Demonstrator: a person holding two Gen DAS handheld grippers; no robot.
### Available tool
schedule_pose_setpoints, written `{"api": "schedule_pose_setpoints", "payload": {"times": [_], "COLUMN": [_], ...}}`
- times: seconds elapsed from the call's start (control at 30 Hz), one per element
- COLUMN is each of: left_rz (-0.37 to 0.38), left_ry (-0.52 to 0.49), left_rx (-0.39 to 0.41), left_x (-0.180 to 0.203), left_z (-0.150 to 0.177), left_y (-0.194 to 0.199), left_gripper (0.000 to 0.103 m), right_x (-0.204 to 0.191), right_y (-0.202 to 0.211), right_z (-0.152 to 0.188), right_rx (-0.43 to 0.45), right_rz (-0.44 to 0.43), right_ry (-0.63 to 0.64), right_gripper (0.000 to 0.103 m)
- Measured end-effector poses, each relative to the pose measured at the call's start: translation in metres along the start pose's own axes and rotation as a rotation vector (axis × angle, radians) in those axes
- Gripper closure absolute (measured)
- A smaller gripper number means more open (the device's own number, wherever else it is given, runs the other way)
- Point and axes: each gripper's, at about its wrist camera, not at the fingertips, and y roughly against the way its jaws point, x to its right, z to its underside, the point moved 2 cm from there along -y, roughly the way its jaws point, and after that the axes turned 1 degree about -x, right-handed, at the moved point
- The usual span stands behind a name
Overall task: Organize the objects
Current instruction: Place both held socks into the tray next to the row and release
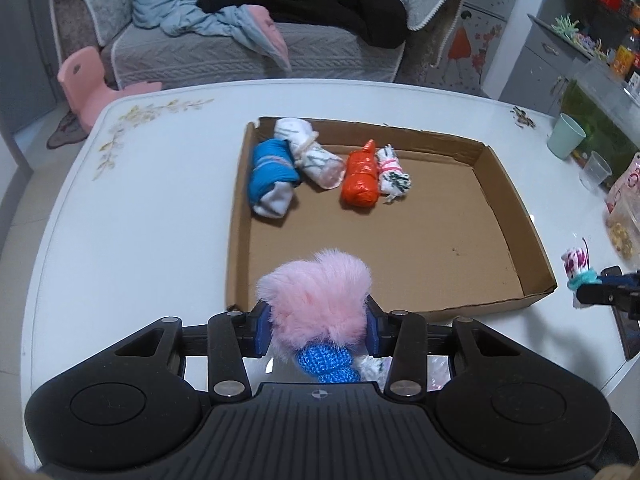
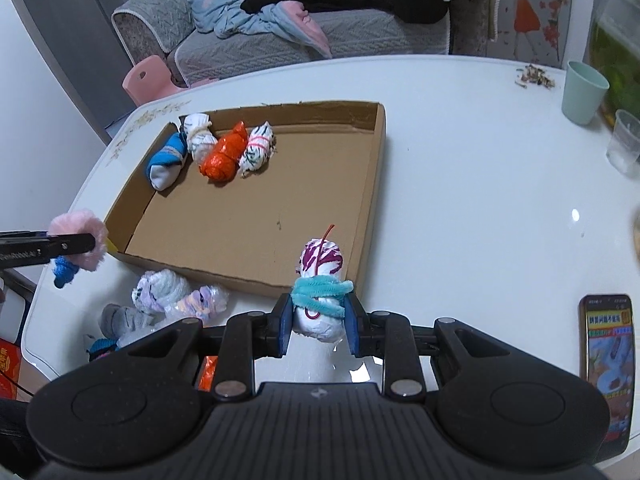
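- Our left tongs [image 1: 316, 330] pinch a pink fluffy bundle [image 1: 316, 300] with a blue knitted end, held over the near left corner of the cardboard tray [image 1: 500, 168].
- Our right tongs [image 2: 318, 326] pinch a white bundle with purple marks [image 2: 320, 264], wrapped in a teal pipe cleaner, at the tray's near right edge.
- Four bundles lie in the tray's far left corner: a blue and white one [image 1: 272, 178], a white one [image 1: 310, 152], an orange one [image 1: 360, 180] and a small white one tied in pink [image 1: 394, 174].
- More bundles [image 2: 172, 294] sit on the white counter [image 2: 480, 200] just near the tray.
- A phone [image 2: 608, 368] lies on the counter at the right, cups [image 2: 584, 92] farther back.
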Motion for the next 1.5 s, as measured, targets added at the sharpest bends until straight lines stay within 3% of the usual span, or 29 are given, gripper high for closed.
{"api": "schedule_pose_setpoints", "payload": {"times": [0.3, 0.7, 0.87, 1.07, 1.5], "left_rz": [0.018, 0.1, 0.113, 0.104, 0.076], "left_ry": [-0.099, -0.211, -0.282, -0.273, -0.371], "left_rx": [0.066, 0.096, 0.071, 0.017, 0.05], "left_x": [0.033, 0.092, 0.109, 0.097, 0.104], "left_z": [-0.048, -0.114, -0.119, -0.112, -0.109], "left_y": [-0.013, -0.082, -0.118, -0.159, -0.17], "left_gripper": [0.053, 0.053, 0.053, 0.054, 0.054], "right_x": [-0.003, -0.008, -0.009, -0.008, -0.001], "right_y": [0.0, -0.037, -0.065, -0.099, -0.131], "right_z": [-0.039, -0.112, -0.128, -0.135, -0.132], "right_rx": [0.041, 0.067, 0.041, -0.003, -0.075], "right_rz": [0.015, -0.026, -0.044, -0.026, 0.008], "right_ry": [0.044, 0.096, 0.113, 0.115, 0.125], "right_gripper": [0.079, 0.079, 0.079, 0.079, 0.079]}}
